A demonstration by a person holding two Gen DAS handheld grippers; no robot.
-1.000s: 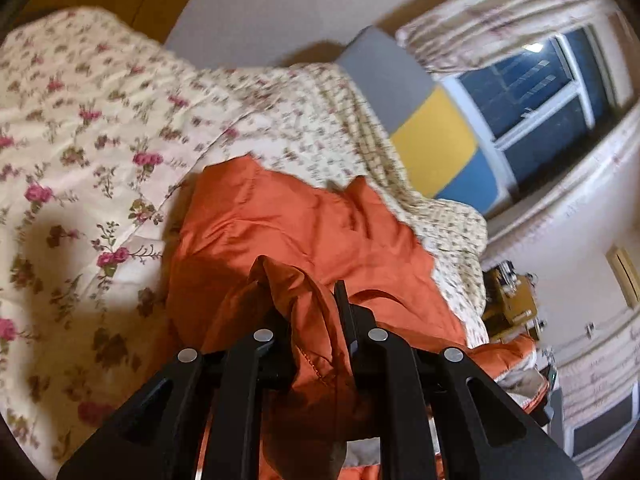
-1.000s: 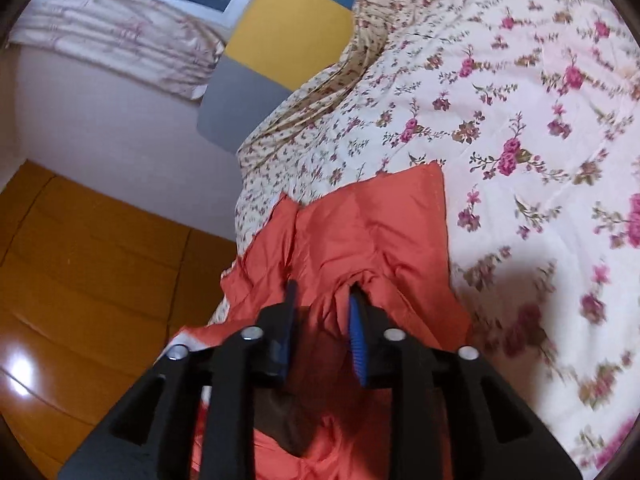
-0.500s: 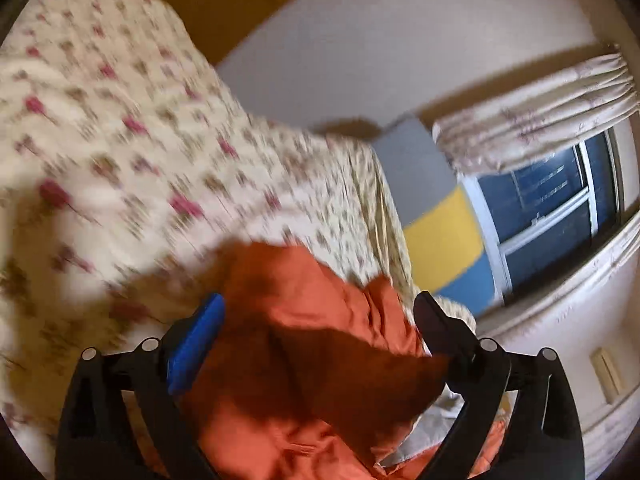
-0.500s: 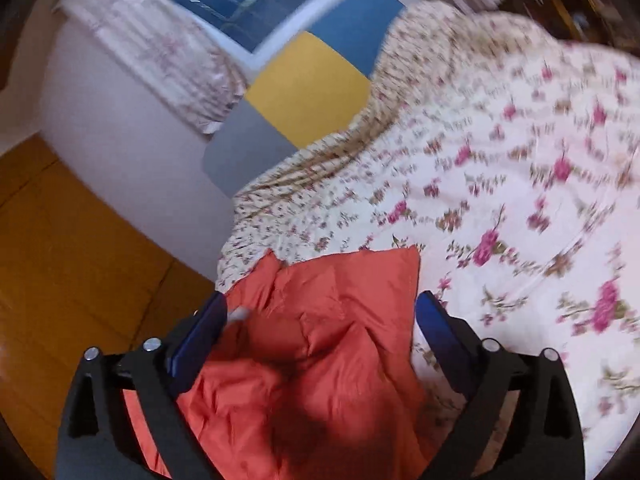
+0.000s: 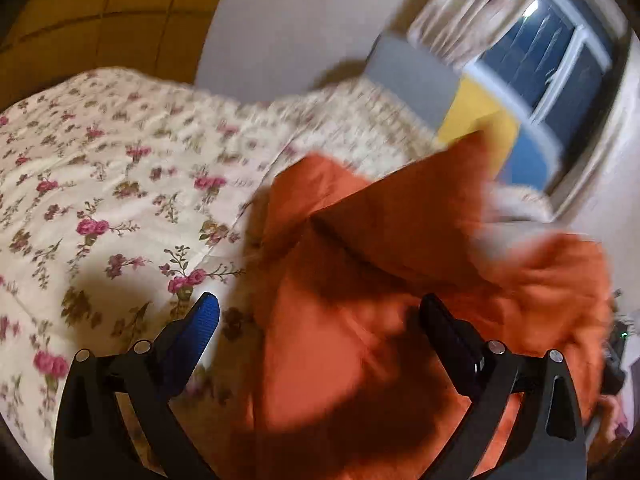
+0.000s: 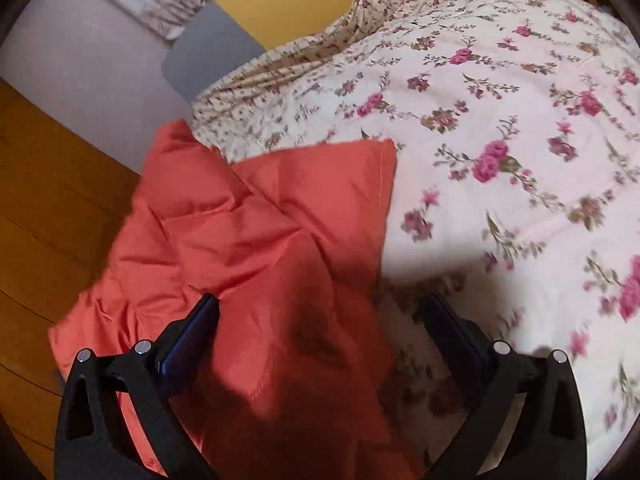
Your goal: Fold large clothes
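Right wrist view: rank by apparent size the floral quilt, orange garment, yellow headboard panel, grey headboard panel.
1. floral quilt
2. orange garment, though it lies nearer the camera
3. and 4. yellow headboard panel and grey headboard panel look alike; both partly hidden, not ranked.

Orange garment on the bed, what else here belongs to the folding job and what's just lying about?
Part of the job:
orange garment
left gripper, open
right gripper, open
floral quilt, the folding surface

Just there:
colour-block headboard
curtain
window
wooden floor
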